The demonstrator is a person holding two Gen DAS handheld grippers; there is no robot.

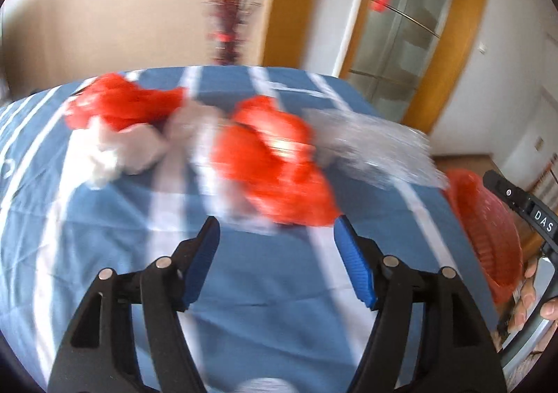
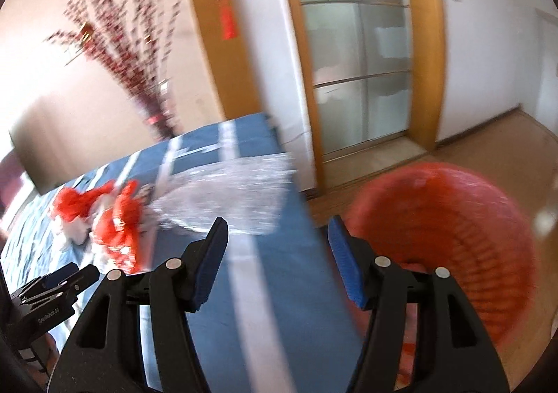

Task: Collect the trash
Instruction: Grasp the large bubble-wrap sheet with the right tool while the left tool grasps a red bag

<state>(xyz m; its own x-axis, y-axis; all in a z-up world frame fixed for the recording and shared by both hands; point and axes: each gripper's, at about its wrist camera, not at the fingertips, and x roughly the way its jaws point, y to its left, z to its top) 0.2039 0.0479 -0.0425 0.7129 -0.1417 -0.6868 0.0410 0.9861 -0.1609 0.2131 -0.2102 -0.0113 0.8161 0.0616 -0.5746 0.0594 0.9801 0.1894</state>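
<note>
Both grippers, left gripper [image 1: 277, 225] and right gripper [image 2: 279, 227], hang with fingers wide and empty. Red bags [image 1: 275, 162], white paper [image 1: 122, 148] and clear plastic [image 1: 376, 145] lie on the blue-striped surface [image 1: 261, 274]; the red basket [image 2: 453, 218] stands on the floor at right. The reaching step seems in hand: next, closing on the nearest red bag.

Crumpled red, white, clear trash [image 1: 275, 169] strewn on bed.

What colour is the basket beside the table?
Red-orange, with a slatted wall. The basket shows best in the right wrist view.
</note>
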